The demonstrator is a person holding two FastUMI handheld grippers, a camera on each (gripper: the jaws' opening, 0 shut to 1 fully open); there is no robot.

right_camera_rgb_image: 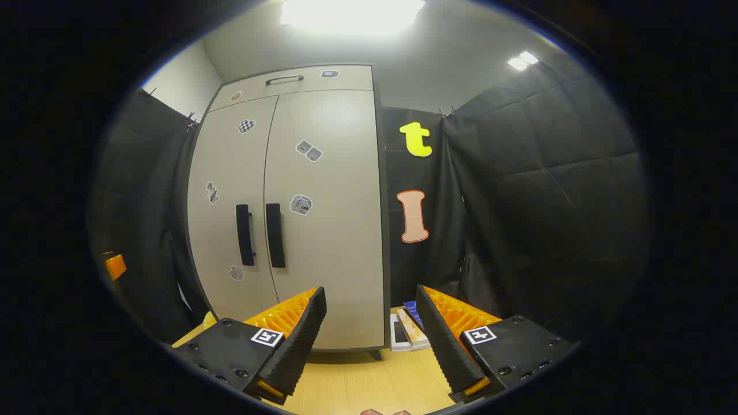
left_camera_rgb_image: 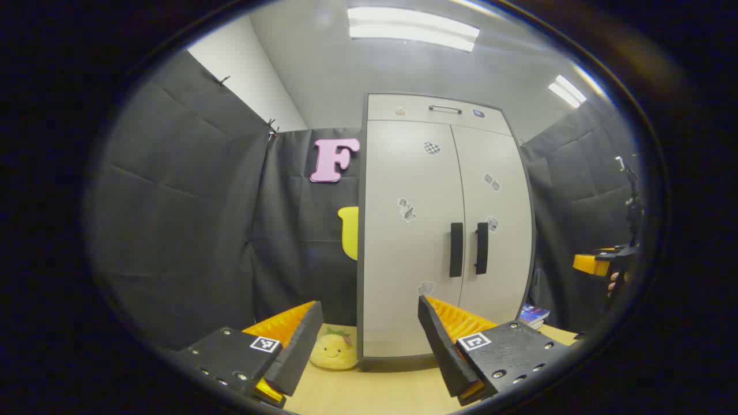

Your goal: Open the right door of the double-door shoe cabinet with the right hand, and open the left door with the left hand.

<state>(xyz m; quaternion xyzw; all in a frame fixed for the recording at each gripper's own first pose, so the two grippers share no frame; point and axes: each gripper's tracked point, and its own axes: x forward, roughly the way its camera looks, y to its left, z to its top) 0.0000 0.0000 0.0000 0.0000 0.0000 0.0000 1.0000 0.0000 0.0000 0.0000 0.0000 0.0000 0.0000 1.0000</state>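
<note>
Left gripper view: we are holding the left gripper (left_camera_rgb_image: pixel 369 340) released at bottom center, facing the closed shoe cabinet (left_camera_rgb_image: pixel 441 230) mid-frame. Right gripper view: we are holding the right gripper (right_camera_rgb_image: pixel 372 337) released, cabinet center-left.

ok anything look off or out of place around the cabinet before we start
Nothing looks damaged or askew. The shoe cabinet stands upright with both doors shut and flush, handles side by side. The only odd item is a yellow plush toy on the floor against its left corner, clear of the left door's swing as far as I can tell.
</note>
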